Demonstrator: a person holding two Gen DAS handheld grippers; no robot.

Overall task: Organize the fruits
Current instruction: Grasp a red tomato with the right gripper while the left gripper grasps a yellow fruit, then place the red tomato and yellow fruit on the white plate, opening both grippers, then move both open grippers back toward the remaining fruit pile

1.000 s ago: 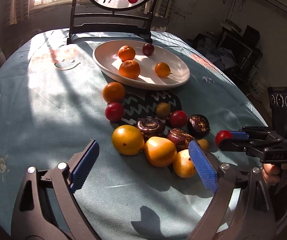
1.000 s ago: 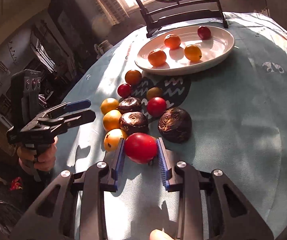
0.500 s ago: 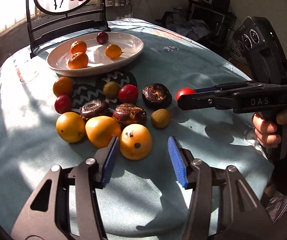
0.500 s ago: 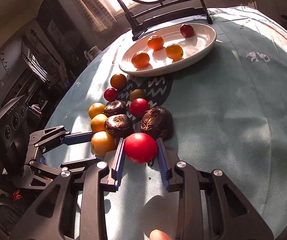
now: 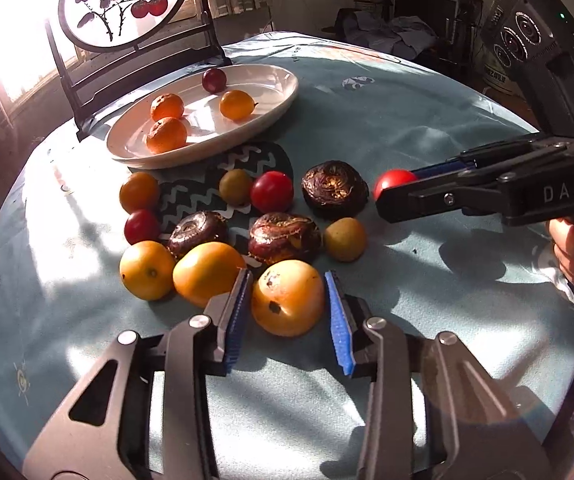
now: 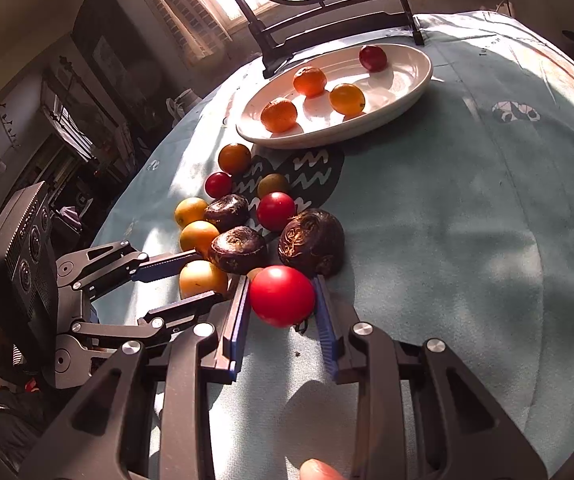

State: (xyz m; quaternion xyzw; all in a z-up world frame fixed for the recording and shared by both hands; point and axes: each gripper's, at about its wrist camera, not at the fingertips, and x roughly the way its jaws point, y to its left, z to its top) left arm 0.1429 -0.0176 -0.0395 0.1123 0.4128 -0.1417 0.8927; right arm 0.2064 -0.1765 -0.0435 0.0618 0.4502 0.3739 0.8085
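Fruits lie clustered on the blue tablecloth (image 5: 427, 128). Left gripper (image 5: 289, 312), jaws just closing, clamps a spotted yellow fruit (image 5: 287, 298). Right gripper (image 6: 281, 312) is clenched on a red tomato (image 6: 282, 295). Beyond, the white plate (image 5: 279, 92) carries four fruits.

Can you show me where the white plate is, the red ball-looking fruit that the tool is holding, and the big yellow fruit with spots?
white plate (image 5: 275, 106): left wrist view, on its bare right rim.
red fruit (image 6: 282, 296): right wrist view, its middle.
spotted yellow fruit (image 5: 287, 298): left wrist view, its middle.
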